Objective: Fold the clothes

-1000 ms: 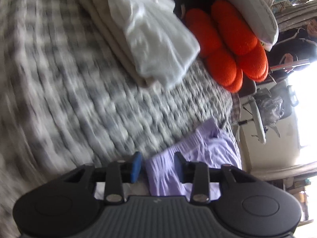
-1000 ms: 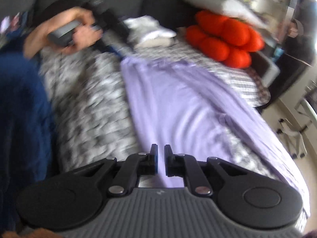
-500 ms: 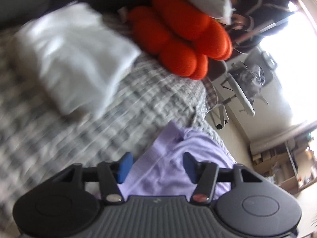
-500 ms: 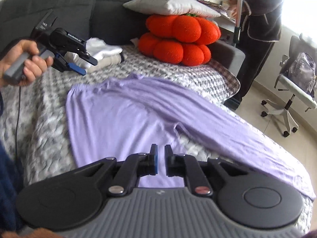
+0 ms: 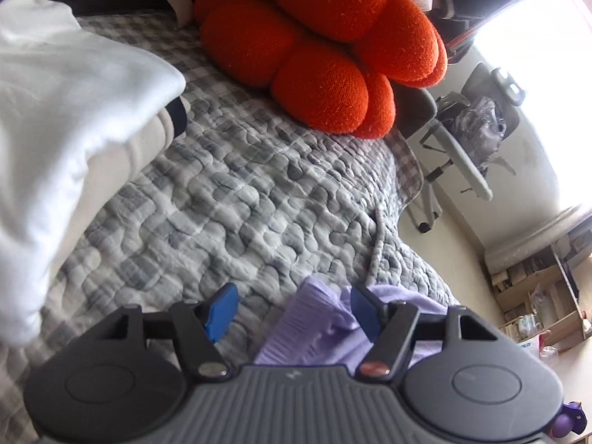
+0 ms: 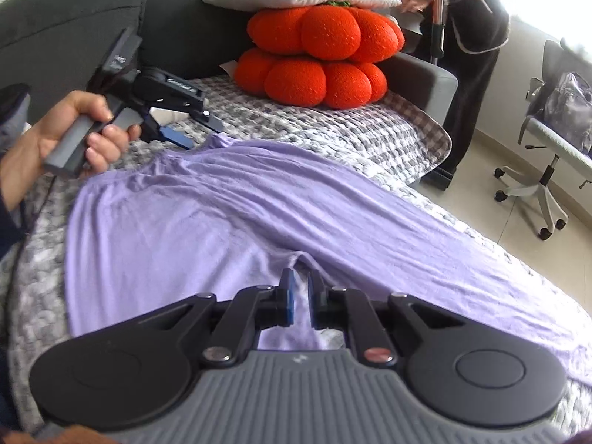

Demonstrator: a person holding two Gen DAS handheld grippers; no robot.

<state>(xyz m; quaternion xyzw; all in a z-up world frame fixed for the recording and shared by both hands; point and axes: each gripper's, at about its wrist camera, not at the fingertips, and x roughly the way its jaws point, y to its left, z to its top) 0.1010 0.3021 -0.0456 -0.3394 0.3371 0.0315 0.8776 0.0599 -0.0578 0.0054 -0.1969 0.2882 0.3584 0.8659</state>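
Across the grey checked quilt (image 6: 333, 137) the lilac trousers (image 6: 229, 218) lie spread flat and unfolded, waistband toward nine o'clock in the right wrist view, one long leg running out to four o'clock; by my reading the folding of this garment has not started, only the laying-out is done. A stack of folded pale clothes (image 5: 66, 118) sits at nine o'clock in the left wrist view (earlier pieces finished, I would guess), so these trousers are what is left. The left gripper (image 5: 292, 307) has its jaws opening, with the waistband corner lying between the blue pads but no longer pinched. The right gripper (image 6: 299, 298) hovers over the crotch of the trousers with its jaws nearly closed, a narrow gap showing, and nothing held. Only the right wrist view shows the whole garment, the person's hand (image 6: 63, 137) on the left gripper's handle, and a bystander at one o'clock; only the left view shows the folded stack clearly. Both show the orange cushion (image 6: 322, 55).
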